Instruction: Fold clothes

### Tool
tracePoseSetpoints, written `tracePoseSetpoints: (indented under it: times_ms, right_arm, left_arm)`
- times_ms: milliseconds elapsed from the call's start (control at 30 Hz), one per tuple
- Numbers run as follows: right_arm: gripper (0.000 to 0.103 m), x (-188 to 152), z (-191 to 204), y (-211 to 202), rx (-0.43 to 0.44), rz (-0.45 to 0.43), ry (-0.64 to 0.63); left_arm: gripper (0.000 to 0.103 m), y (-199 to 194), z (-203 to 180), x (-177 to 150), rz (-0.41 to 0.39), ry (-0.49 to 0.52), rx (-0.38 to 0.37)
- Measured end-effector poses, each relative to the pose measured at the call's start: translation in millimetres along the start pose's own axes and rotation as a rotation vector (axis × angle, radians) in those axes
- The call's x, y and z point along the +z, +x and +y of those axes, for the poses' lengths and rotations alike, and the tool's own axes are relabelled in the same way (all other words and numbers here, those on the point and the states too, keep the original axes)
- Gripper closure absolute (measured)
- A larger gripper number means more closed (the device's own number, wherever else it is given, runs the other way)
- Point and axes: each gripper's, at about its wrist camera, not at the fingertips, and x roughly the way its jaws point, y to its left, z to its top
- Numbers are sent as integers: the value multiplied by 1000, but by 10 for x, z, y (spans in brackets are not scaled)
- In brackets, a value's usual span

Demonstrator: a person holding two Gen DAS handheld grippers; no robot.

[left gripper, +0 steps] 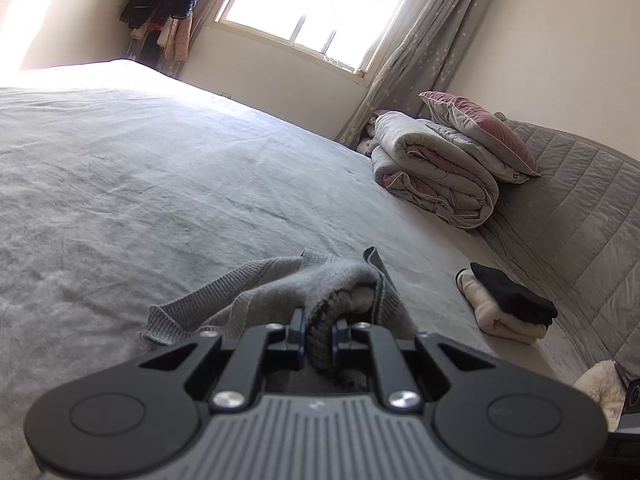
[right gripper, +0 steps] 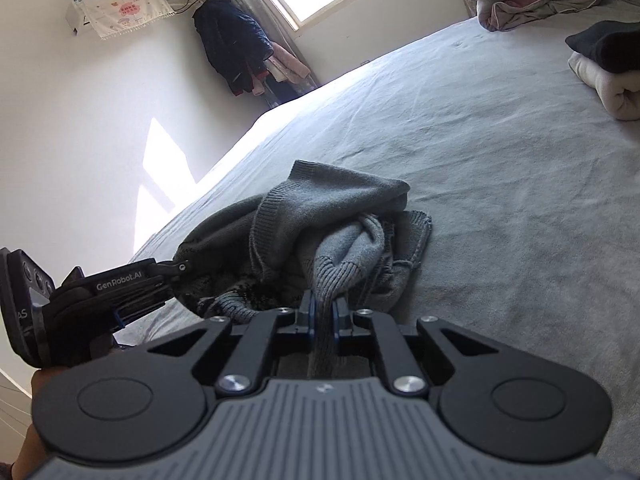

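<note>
In the left wrist view, your left gripper (left gripper: 320, 330) was clenched on a bunched fold of the grey knit sweater (left gripper: 280, 280), the dark patterned knit squeezed between its two pads. The rest of the sweater trailed away to the far left in a crumpled heap on the grey bedsheet (left gripper: 140, 168), one ribbed edge lying flat near the left. You took a thick pinch there, probably because the garment was still a tangle and had to be lifted clear before its shape could be found. To the far right, a folded pile (left gripper: 508, 304), black on cream, sat near the quilted headboard (left gripper: 580, 208), well apart from your work and likely the finished stack. Rolled bedding (left gripper: 436, 176) with a pillow (left gripper: 480, 136) on top lay farther back under the window (left gripper: 320, 0).

In the right wrist view, your right gripper (right gripper: 324, 316) was closed on a ribbed strip of the same sweater, which ran straight from the pads into the heap. The sweater lay bunched in the near middle of the bed, not yet spread. Your left gripper (right gripper: 176, 270) came in from the near left and bit the sweater's dark patterned edge. With both claws holding separate parts, you seemed set to pull them apart and open the garment flat. Coats (right gripper: 236, 44) hung in the far corner.
</note>
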Motion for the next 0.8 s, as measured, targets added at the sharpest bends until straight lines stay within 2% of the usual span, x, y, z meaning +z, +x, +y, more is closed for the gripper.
tracePoseSetpoints:
  times_ms: [233, 367, 433, 567, 733, 800]
  right_arm:
    - [93, -149, 301, -260, 125, 48, -45]
    - [93, -227, 340, -352, 150, 90, -62]
    - [93, -267, 336, -355, 140, 112, -69]
    - [93, -345, 242, -270, 79, 172, -71]
    - [93, -469, 81, -130, -63, 281, -54]
    - [92, -523, -16, -119, -93, 301, -37]
  left_arm:
    - [93, -226, 168, 37, 10, -82, -62]
    - [93, -303, 261, 14, 33, -112, -77]
    - [93, -311, 316, -16, 56, -121, -71]
    - [93, -307, 397, -105, 109, -98, -12]
    - [93, -267, 572, -213, 183, -91, 55]
    - [93, -242, 651, -250, 215, -96, 80]
